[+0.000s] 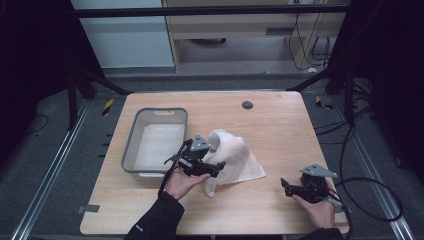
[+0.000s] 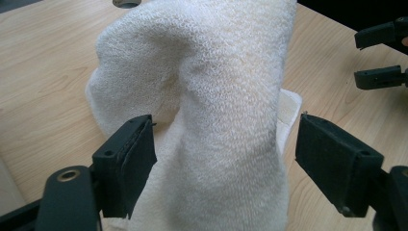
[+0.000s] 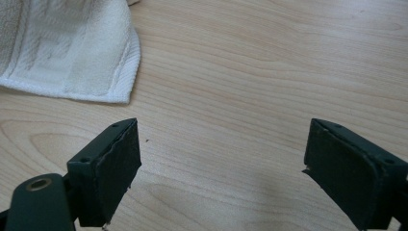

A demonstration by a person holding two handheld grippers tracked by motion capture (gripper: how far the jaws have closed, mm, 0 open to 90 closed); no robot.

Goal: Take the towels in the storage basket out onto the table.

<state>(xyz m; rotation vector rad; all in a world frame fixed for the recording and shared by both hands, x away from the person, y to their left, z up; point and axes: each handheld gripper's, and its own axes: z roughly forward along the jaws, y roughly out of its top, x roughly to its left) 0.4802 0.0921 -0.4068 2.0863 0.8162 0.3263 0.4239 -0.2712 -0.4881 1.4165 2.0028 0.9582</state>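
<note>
White towel (image 1: 231, 157) lies crumpled mid-table, just right of grey basket (image 1: 155, 142); raised fold runs from near edge toward far edge, flat corner pointing right. Left gripper (image 1: 216, 168) jaws wide apart, fold between them, pads off cloth. Right gripper (image 1: 285, 185) wide open, nothing held, over bare table (image 1: 280, 125), well apart from towel.

2 white towels (image 1: 235, 152); 1 grey basket (image 1: 131, 145); 1 wooden table (image 1: 280, 130); 2 tools (image 1: 222, 167)

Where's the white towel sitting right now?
In the high view the white towel lies bunched near the table's middle, just right of the grey bin, with the left hand-held gripper at its near-left edge.
</note>
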